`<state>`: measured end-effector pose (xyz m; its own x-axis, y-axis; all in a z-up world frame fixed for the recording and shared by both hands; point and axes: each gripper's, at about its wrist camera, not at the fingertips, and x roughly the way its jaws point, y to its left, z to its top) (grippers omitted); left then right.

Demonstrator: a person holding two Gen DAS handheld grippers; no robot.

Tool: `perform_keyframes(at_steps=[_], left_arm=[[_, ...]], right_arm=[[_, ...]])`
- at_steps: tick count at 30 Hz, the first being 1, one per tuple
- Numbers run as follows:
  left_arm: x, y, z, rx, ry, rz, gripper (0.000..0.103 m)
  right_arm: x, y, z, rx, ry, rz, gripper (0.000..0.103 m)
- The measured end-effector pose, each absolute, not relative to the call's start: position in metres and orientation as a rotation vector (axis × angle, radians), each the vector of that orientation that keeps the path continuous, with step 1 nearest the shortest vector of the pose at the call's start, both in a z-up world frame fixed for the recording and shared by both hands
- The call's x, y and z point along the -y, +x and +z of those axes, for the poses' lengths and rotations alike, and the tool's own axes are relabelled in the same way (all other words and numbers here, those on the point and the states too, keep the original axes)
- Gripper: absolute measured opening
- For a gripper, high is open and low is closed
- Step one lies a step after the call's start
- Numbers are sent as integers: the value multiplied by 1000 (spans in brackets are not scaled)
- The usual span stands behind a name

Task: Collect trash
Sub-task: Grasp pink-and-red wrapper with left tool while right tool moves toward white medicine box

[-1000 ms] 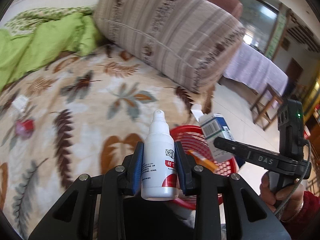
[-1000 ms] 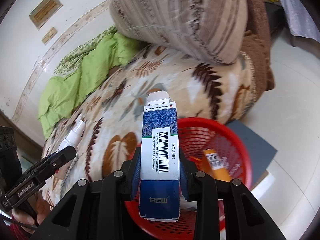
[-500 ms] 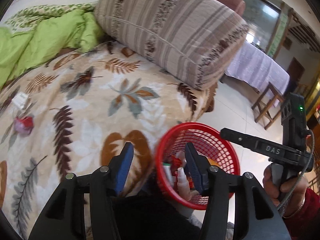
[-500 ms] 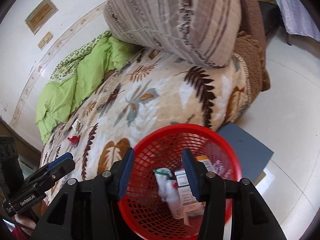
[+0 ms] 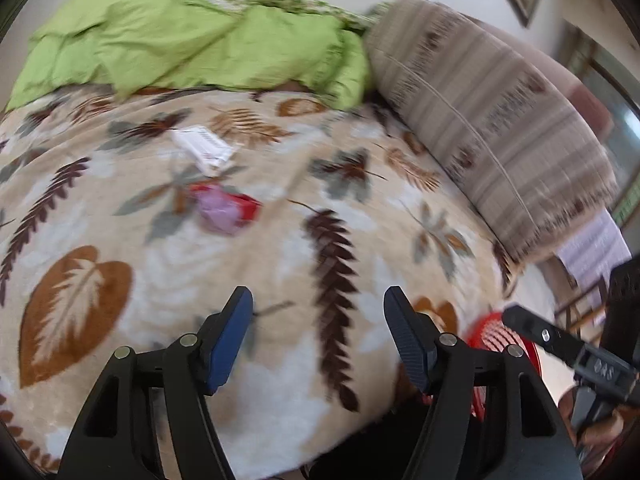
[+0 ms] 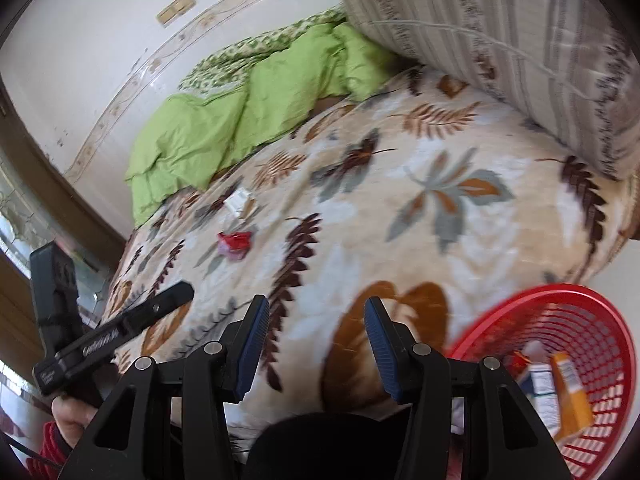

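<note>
Red basket [image 6: 576,364] lies nearly whole in the right view, boxes [image 6: 560,388] inside; the left view catches only its rim. Both views show a white box [image 5: 204,148] and red wrapper [image 5: 228,208] on the blanket [image 5: 280,272]. Left gripper [image 5: 318,340] has just been opening, nothing between its jaws; right gripper [image 6: 312,344] gapes empty.

perhaps "das" on right gripper [image 5: 576,356]
</note>
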<state>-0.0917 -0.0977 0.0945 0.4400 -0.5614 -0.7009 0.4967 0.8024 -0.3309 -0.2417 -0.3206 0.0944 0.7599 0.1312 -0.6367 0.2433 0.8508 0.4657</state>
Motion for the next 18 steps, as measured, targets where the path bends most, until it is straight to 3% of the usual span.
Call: perform_keyframes(at_steps=[6, 14, 16, 17, 18], left_arm=[[78, -29, 83, -946, -158, -528, 67], [110, 41, 41, -1035, -205, -466, 67], [120, 52, 27, -1066, -208, -463, 61], [122, 55, 22, -1067, -210, -468, 51], [124, 56, 20, -1069, -215, -480, 48]], right_arm=[[305, -217, 96, -723, 543, -24, 53], [320, -203, 93, -732, 551, -44, 53], [324, -199, 92, -738, 549, -50, 53], [327, -196, 92, -742, 550, -52, 53], [328, -192, 92, -743, 552, -51, 53]])
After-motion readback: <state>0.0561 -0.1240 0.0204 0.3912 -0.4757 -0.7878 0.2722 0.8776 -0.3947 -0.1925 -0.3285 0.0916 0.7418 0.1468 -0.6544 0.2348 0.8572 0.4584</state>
